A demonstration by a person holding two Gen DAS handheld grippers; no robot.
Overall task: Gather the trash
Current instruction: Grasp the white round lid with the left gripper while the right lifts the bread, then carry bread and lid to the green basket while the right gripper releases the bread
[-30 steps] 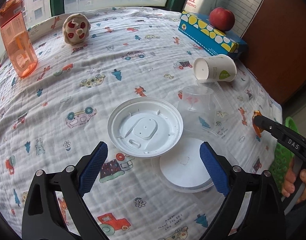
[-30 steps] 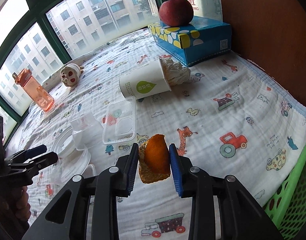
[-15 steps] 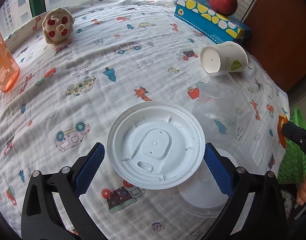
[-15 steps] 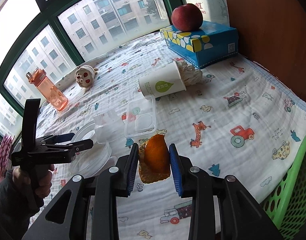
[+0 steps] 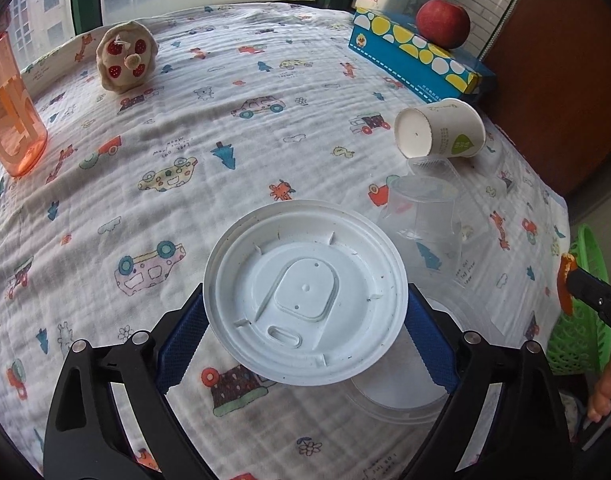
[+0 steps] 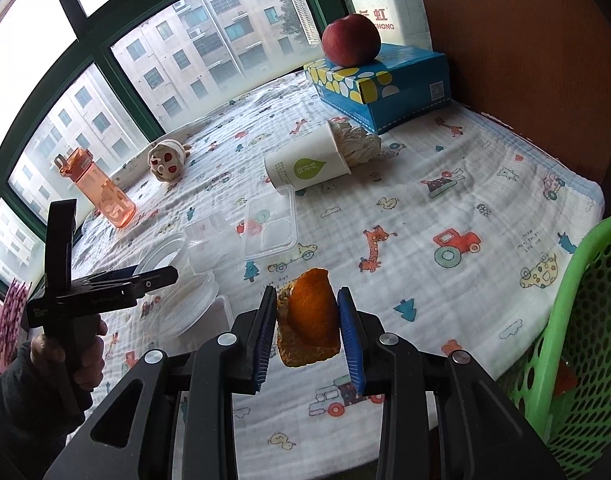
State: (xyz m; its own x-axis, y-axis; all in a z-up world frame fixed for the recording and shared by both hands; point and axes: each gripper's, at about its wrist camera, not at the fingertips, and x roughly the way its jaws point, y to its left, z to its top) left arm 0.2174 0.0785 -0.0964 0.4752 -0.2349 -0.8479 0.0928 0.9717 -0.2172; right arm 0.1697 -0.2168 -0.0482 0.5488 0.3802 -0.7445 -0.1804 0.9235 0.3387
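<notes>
Left gripper (image 5: 305, 330) closing on lid (image 5: 305, 292) — rim may slip; right gripper (image 6: 307, 328) clamps peel (image 6: 311, 316), basket (image 6: 577, 320) at 3 o'clock.

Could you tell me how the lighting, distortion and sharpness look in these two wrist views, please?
Left wrist view: strong fisheye bulge in the printed cloth, dark corners, soft even daylight, the white lid sharp and free of glare. Right wrist view: the window is blown out at upper left, its frame bows, and the orange peel between the tongs stays crisp.
</notes>
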